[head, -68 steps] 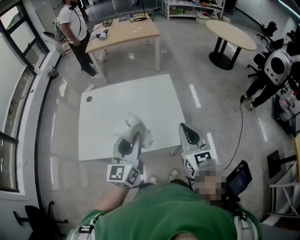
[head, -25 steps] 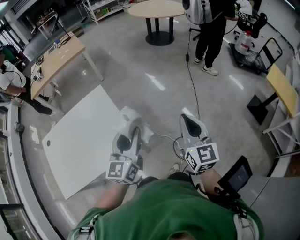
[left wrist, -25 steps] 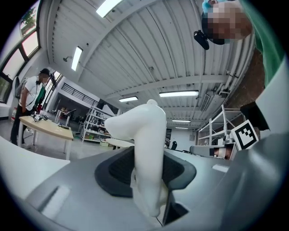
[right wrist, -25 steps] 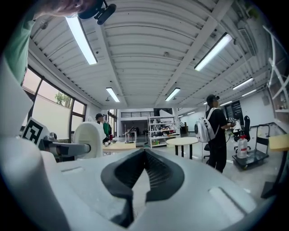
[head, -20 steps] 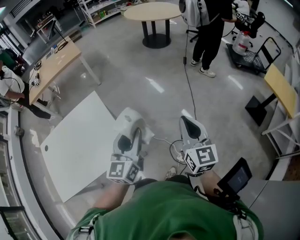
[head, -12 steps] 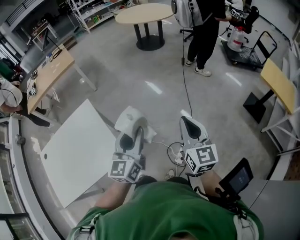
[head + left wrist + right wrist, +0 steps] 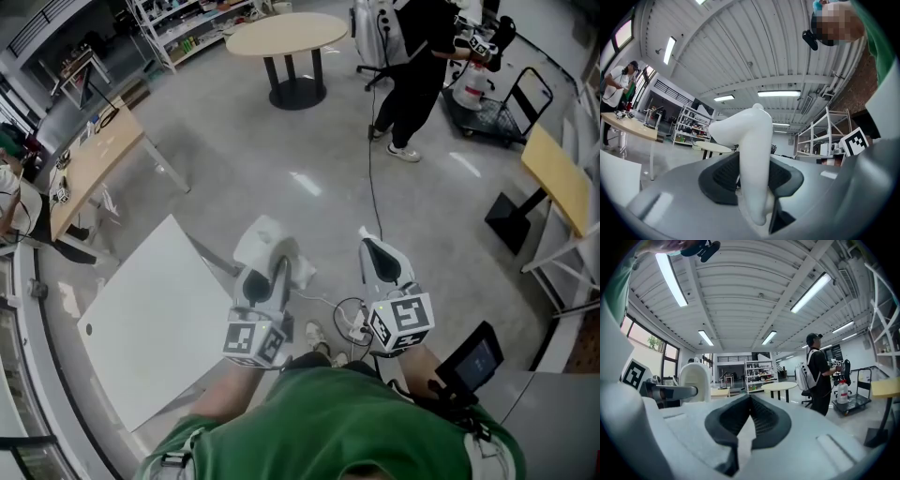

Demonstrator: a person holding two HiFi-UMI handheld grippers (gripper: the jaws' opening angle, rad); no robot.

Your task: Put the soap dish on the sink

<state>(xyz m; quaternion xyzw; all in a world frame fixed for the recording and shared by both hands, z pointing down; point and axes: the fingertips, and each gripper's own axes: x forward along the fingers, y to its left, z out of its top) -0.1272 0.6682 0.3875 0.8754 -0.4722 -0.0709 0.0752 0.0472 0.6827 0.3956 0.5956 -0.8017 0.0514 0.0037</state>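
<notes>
**Dish held out front, tables to the left and ahead**

The soap dish (image 7: pixel 262 238) sits between the jaws of the left gripper (image 7: pixel 268 270), with the right gripper (image 7: pixel 376 253) beside it. Left of both stands a table (image 7: pixel 141 328), with a desk (image 7: pixel 89 159) behind it. Far ahead is a round table (image 7: pixel 286 33), and a person (image 7: pixel 412 52) stands to its right

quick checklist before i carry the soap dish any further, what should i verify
1. Soap dish gripped by left gripper: ok, clamped between its fingers.
2. Right gripper free: ok, shut, nothing in it.
3. Sink in sight: not ok, no view shows one.
4. Floor ahead clear: not ok, cable loops by the feet.
5. Person in black out of the way: ok, standing well ahead.
</notes>
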